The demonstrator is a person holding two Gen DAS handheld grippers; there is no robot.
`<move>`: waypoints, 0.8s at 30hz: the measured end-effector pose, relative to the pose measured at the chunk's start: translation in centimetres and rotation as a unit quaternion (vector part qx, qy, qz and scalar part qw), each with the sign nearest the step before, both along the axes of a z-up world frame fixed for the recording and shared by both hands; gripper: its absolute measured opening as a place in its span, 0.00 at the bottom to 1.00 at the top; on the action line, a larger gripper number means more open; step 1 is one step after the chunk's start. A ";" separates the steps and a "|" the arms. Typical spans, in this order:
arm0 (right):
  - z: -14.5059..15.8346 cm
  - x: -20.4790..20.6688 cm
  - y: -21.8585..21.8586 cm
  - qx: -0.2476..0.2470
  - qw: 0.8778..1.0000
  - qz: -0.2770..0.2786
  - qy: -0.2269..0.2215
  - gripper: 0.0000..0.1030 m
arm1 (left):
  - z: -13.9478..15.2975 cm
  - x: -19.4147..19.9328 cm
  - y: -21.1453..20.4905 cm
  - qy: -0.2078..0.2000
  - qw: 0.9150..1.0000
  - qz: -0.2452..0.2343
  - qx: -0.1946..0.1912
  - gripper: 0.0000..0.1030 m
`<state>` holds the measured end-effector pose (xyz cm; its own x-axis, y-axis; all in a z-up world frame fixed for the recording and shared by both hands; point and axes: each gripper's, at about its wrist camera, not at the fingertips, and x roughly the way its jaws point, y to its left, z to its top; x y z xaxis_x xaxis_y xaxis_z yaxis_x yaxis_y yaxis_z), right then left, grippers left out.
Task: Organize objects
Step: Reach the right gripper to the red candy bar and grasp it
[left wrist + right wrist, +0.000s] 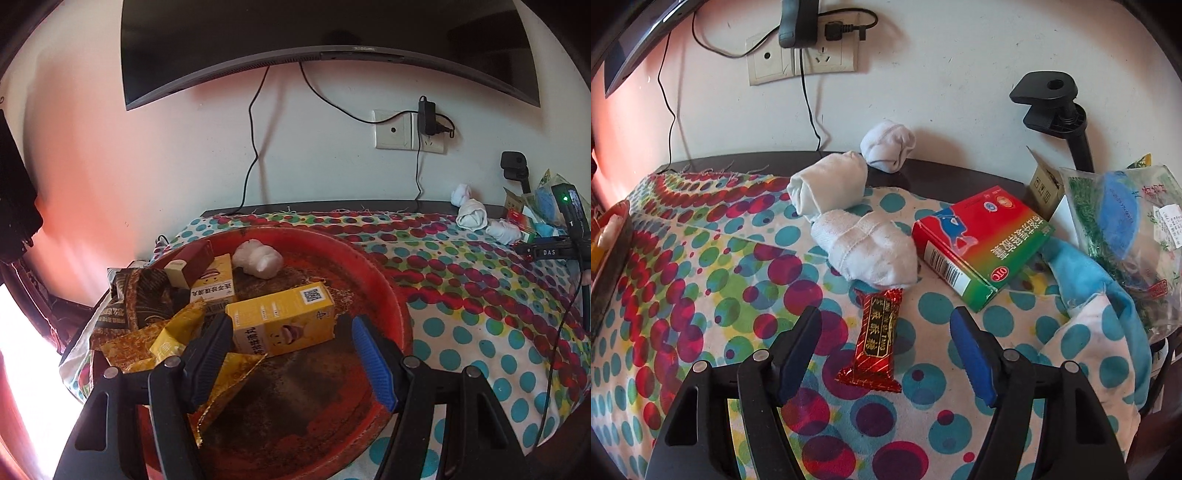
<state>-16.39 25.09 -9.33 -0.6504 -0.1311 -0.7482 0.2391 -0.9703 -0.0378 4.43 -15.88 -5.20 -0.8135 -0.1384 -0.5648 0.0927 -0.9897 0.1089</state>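
Observation:
My left gripper (290,328) is open over a round red tray (391,295). A yellow medicine box (280,323) lies in the tray between its fingers, not gripped. The tray also holds a second yellow box (214,282), a dark red box (192,264), a white rolled sock (258,258) and gold and brown wrappers (147,325). My right gripper (884,325) is open above a red snack bar (875,341) on the dotted cloth. Rolled white socks (864,251) and a red-green medicine box (979,243) lie just beyond it.
A dotted cloth (701,277) covers the table. Plastic bags (1119,229) and a blue cloth (1082,273) pile at the right. A black clamp stand (1060,107), wall sockets with cables (801,55) and a monitor (325,37) are behind. The tray edge (609,251) shows at left.

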 end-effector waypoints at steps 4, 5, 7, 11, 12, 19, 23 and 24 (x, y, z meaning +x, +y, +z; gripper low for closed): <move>-0.2 -0.2 0.3 -0.015 1.000 0.006 -0.012 0.53 | 0.8 -0.9 2.5 0.003 1.000 -0.023 -0.016 0.67; -0.3 -0.4 0.3 -0.018 1.000 0.008 -0.019 0.48 | 1.0 -1.2 3.1 0.004 0.999 -0.031 -0.015 0.67; -0.6 -0.6 0.2 -0.016 0.999 0.007 -0.029 0.48 | 1.3 -1.9 4.3 0.006 0.999 -0.043 -0.012 0.67; -0.7 -0.7 0.2 -0.028 0.999 0.015 -0.036 0.46 | 1.2 -3.3 6.4 -0.001 0.998 -0.068 0.002 0.67; -0.7 -0.7 0.2 -0.030 0.999 0.015 -0.036 0.46 | 1.1 -3.6 6.9 -0.002 0.997 -0.073 0.003 0.67; -0.7 -0.5 0.0 -0.030 0.999 0.022 -0.035 0.36 | 0.7 -6.5 10.2 -0.025 0.993 -0.119 0.009 0.67; -0.6 -0.5 0.0 -0.028 0.999 0.020 -0.035 0.33 | 0.3 -8.3 12.1 -0.041 0.990 -0.131 0.000 0.67; -0.6 -0.5 0.0 -0.028 0.999 0.021 -0.035 0.32 | 0.2 -8.7 12.5 -0.043 0.990 -0.134 -0.001 0.67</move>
